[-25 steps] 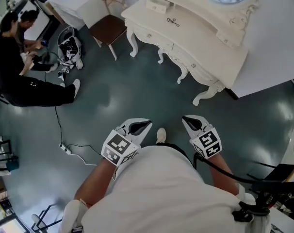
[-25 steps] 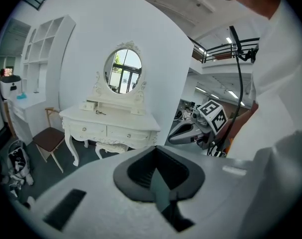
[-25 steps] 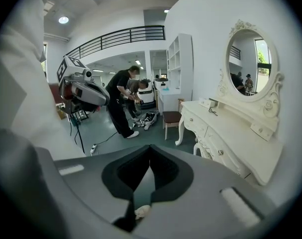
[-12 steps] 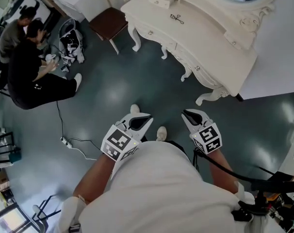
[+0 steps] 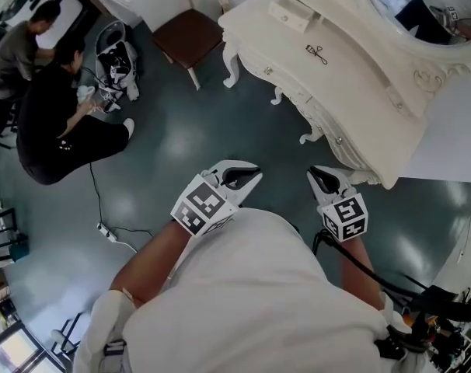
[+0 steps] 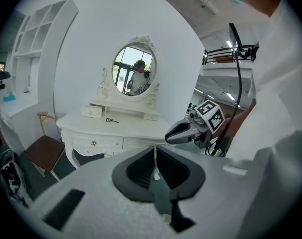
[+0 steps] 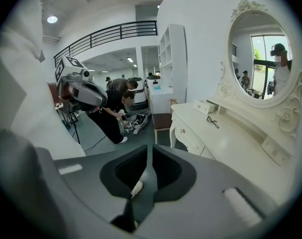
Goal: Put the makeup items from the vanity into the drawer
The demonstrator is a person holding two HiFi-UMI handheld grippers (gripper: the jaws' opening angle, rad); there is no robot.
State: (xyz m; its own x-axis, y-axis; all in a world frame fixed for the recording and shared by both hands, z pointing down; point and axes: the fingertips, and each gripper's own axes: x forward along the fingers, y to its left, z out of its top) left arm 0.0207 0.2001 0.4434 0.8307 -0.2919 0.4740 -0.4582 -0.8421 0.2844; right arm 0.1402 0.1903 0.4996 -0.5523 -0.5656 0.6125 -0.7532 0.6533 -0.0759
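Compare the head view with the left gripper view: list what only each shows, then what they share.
Only the head view: two people low on the floor and a cable lying there. Only the left gripper view: the whole oval mirror, which the head view cuts off, and tall white shelves. Both: the white vanity, the small dark tool on its top, the brown chair and the right gripper.

white t-shirt (image 5: 259,301) | left tool (image 5: 253,173), right tool (image 5: 316,173) white, marker cubes (image 5: 199,208) | black cable (image 5: 360,266)
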